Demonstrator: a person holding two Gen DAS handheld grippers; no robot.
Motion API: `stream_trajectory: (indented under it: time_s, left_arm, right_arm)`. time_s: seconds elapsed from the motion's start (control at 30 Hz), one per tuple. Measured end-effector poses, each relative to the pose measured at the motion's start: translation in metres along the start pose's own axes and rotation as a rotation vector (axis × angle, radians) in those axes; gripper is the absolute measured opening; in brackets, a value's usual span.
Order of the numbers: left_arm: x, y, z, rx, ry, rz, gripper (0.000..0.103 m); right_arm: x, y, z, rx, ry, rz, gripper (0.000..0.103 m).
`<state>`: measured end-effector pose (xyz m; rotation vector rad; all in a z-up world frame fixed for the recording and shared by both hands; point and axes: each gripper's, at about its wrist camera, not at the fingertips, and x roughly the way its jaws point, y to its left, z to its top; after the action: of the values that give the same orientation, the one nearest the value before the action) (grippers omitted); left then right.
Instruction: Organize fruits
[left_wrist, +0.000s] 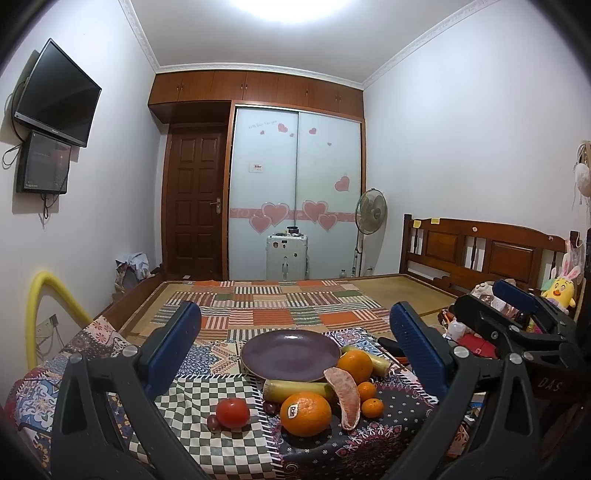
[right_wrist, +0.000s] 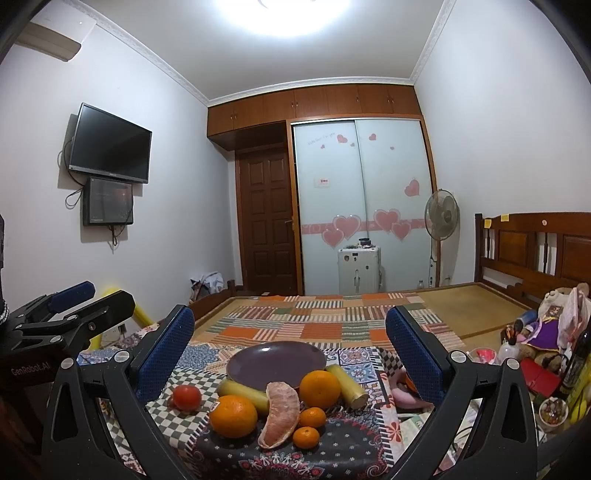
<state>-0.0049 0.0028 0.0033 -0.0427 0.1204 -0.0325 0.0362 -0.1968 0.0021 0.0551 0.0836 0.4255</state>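
Two grippers w/ blue-padded fingers hover side by side above the patchwork-cloth table (left_wrist: 207, 417), left gripper (left_wrist: 295, 343) and right gripper (right_wrist: 290, 339) both spread wide, holding nothing. Round purple plate (left_wrist: 290, 354) sits bare. Just in front: two big oranges (left_wrist: 306, 413), two small mandarins (right_wrist: 306, 435), peeled pomelo wedge (right_wrist: 280, 413), yellow cane pieces (left_wrist: 291, 389); red tomato (left_wrist: 232, 412) apart at left.

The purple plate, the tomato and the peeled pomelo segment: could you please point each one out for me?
purple plate (left_wrist: 288, 352), left wrist view, on the bare centre of the dish.
tomato (left_wrist: 232, 412), left wrist view, on the middle of its red skin.
peeled pomelo segment (right_wrist: 281, 413), right wrist view, on the middle of the wedge.
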Motion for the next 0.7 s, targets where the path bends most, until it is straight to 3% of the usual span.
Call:
stream_trajectory:
  time_s: [0.37,0.7]
  left_arm:
    - [0.001,-0.002,-0.001,0.0,-0.001,0.001,0.103]
    - [0.011,0.002,-0.011,-0.001,0.038,-0.012,0.103]
  right_arm:
    - [0.001,0.0,0.0,0.001,0.004,-0.002,0.103]
    - [0.017,-0.004,-0.009,0.012,0.065,0.004,0.103]
